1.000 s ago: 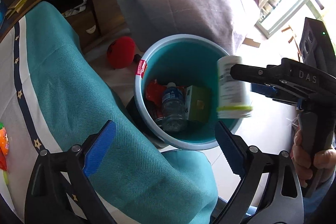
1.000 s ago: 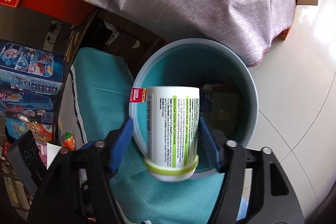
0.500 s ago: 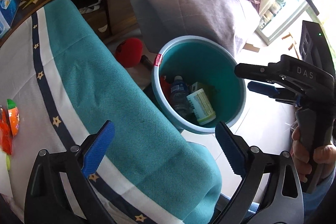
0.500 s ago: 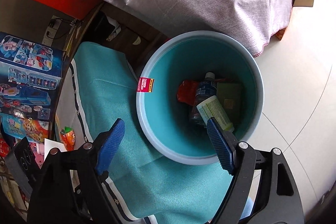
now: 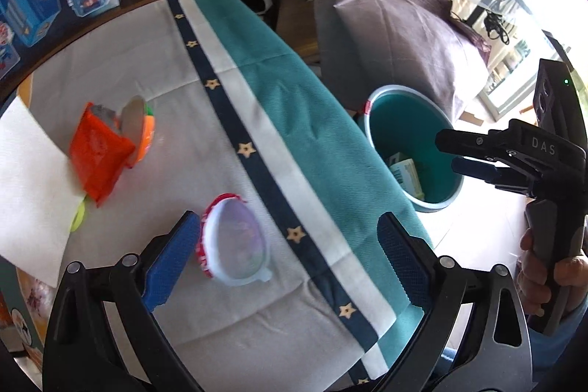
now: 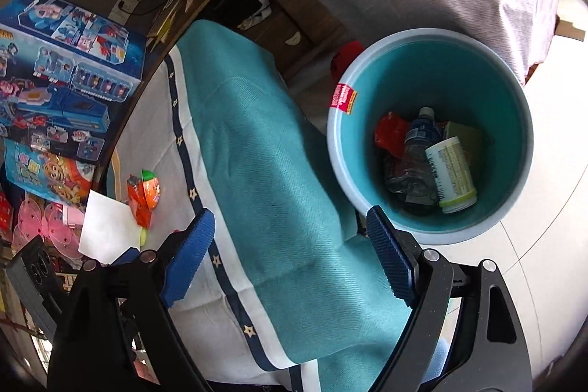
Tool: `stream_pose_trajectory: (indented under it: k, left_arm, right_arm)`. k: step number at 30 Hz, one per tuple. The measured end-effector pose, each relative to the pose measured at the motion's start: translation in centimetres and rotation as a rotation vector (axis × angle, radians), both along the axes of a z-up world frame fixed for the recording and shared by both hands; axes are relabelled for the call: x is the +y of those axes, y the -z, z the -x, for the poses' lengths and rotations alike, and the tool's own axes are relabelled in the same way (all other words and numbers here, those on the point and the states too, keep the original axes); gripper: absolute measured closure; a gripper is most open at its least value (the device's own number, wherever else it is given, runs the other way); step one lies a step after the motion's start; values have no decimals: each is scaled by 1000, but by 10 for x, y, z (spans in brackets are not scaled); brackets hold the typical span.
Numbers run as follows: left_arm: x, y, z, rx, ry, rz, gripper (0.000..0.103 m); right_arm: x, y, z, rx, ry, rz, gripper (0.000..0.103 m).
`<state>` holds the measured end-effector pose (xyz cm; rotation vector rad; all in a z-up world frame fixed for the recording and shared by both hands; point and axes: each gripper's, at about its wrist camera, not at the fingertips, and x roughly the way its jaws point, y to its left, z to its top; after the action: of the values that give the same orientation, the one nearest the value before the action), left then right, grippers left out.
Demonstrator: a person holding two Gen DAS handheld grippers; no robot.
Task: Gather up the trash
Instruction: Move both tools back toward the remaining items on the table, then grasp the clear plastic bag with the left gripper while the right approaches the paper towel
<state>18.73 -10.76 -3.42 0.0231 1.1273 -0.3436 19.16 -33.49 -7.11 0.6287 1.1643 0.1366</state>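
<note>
Left claw (image 5: 288, 259) gapes wide, empty, beside the plastic cup (image 5: 235, 239) (light, crushable, surely): pinch its rim gently.

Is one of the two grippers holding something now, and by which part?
Nothing is held. The left gripper and the right gripper both have open, empty jaws.

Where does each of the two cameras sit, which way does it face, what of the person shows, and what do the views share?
Left wrist: on the left gripper, facing down onto the tablecloth and clear lidded cup; the right gripper and right hand show.
Right wrist: on the right gripper, facing down at the bin; only its own open fingers show.
Shared: bin, tablecloth, orange wrapper.
</note>
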Motion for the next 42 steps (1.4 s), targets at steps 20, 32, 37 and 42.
stream_pose_trajectory:
  k: [20, 32, 37, 42]
  left_arm:
    - [244, 4, 84, -16, -443, 84, 6]
    - [308, 34, 97, 31, -540, 153, 6]
    - [319, 42, 94, 42, -531, 164, 6]
    - [324, 47, 91, 47, -507, 167, 6]
  right_arm:
    - [221, -25, 2, -7, -402, 123, 22]
    - [356, -24, -12, -15, -619, 191, 22]
    - [398, -18, -18, -27, -679, 208, 22]
    - [423, -12, -28, -63, -698, 236, 22]
